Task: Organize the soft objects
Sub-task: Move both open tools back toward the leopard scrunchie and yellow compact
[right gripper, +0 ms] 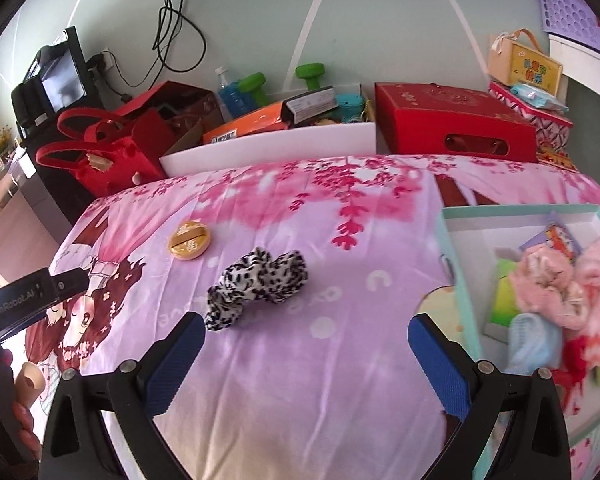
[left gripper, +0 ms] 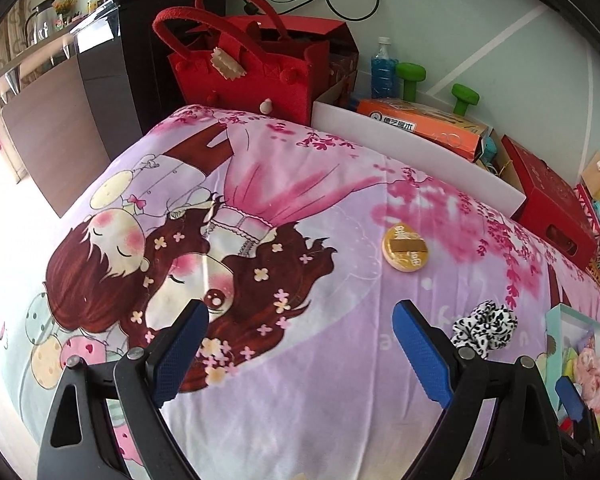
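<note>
A black-and-white spotted fabric scrunchie (right gripper: pixel 258 282) lies on the pink cartoon blanket (right gripper: pixel 300 360), just ahead and left of my open right gripper (right gripper: pixel 306 334). In the left wrist view the scrunchie (left gripper: pixel 485 328) sits to the right of my open left gripper (left gripper: pixel 300 320), which holds nothing. A round yellow-gold puff (left gripper: pixel 405 247) rests farther out on the blanket (left gripper: pixel 300 380); the right wrist view shows the same puff (right gripper: pixel 189 240) left of the scrunchie. A teal-rimmed box (right gripper: pixel 458 264) at the right holds pink, blue and green soft items (right gripper: pixel 548 288).
Behind the blanket stand a red felt bag (left gripper: pixel 244 76), a white foam board (left gripper: pixel 412 152), an orange carton (left gripper: pixel 420 124), green dumbbells (left gripper: pixel 464 98), a blue bottle (left gripper: pixel 384 70) and a red gift box (right gripper: pixel 452 124). A hand (right gripper: pixel 20 416) grips the left gripper's handle at the lower left.
</note>
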Available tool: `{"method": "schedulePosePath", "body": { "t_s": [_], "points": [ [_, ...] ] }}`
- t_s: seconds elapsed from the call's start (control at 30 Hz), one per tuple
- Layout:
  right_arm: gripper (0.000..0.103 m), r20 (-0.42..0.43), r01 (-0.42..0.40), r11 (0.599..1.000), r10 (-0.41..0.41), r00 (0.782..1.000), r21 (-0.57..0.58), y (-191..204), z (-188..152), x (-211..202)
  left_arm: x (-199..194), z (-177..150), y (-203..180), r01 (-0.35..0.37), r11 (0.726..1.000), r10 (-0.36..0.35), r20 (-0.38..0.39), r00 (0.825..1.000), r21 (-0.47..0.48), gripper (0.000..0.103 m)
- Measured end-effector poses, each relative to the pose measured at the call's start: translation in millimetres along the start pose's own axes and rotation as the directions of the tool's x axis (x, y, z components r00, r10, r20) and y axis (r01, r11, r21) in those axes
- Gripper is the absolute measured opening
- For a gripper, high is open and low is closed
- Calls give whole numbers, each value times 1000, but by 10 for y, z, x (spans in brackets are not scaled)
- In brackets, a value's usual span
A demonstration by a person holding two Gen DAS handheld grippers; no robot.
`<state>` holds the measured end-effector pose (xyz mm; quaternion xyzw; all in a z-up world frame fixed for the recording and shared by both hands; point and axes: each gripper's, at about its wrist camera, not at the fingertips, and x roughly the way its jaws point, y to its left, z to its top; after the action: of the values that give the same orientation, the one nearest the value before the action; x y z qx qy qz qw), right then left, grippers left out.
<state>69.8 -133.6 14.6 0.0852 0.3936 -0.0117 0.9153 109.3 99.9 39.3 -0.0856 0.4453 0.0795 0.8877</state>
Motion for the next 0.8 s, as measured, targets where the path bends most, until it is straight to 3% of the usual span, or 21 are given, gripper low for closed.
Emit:
{"method": "schedulePosePath", "body": {
  "t_s": [0.47,0.8],
  "points": [
    [103,-37,-14,1000,13,999,-19,259,-59,229,78,26,151,7,1000,-8,-14,1000,-26,93],
    [103,-41,-5,999,4,999,-38,294,-76,310,355,8,21,39,999,-40,-56,998,-13,93]
  ]
}}
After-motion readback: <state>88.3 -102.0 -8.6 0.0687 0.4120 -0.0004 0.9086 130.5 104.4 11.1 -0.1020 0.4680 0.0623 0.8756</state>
